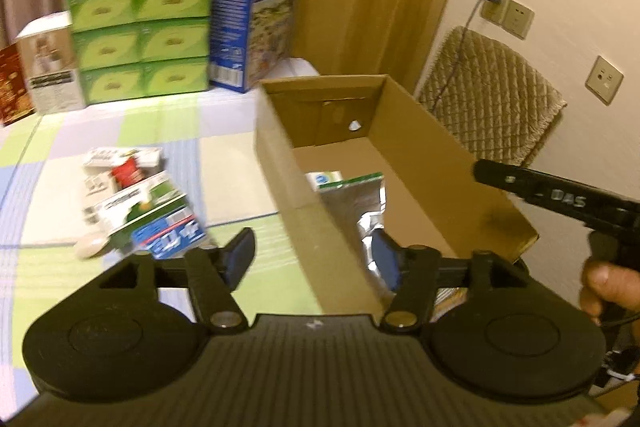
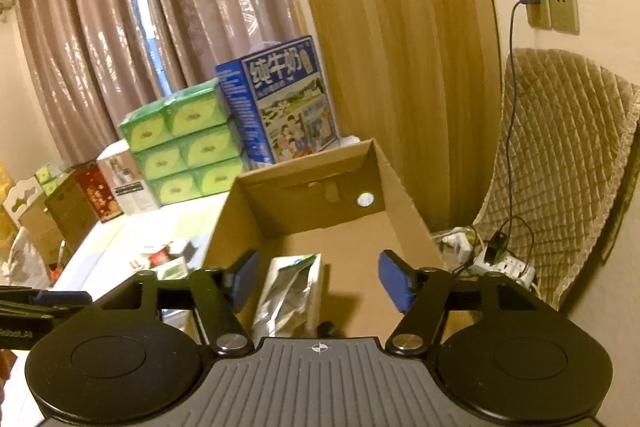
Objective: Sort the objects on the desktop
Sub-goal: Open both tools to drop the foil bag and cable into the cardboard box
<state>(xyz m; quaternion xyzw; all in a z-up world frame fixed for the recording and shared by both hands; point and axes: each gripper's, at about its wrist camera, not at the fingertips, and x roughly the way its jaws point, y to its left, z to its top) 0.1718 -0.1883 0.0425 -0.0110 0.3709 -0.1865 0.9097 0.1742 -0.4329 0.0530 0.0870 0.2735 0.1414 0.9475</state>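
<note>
Left hand-held gripper [image 1: 314,257]: jaws wide apart, nothing between them, touching nothing. It straddles the near-left wall of the cardboard box [image 1: 420,135], left finger outside over the table [image 1: 224,159], right finger over the box interior.

Right hand-held gripper [image 2: 320,277]: jaws also spread wide, empty, no contact w/ anything. It sits above the near end of the box, pointing along its length. Seen from left wrist cam, its black body comes in at the right edge, w/ the person's hand [image 1: 604,287] on the grip below.

Inside the box: a silver foil pouch [image 2: 288,295] w/ green top lies flat on the bottom toward the near-left side, approx. under the right hand-held gripper's left finger. In left wrist view a small green-and-white pack [image 1: 324,179] lies just beyond the pouch, touching or nearly so; can't tell which. Rest of box floor is bare cardboard; far wall has a round hole.

On the table left of the box, apart from it: a loose pile of small boxes & packets [image 1: 136,203], white/green/blue/red, overlapping; view blurred, so individual items can't be told apart.

Back of table: stacked green cartons [image 1: 140,35], a blue milk carton box [image 2: 284,107] just beside them, & a white box [image 1: 50,67] to the left. Quilted chair [image 2: 560,163] stands right of the cardboard box, near the wall.
</note>
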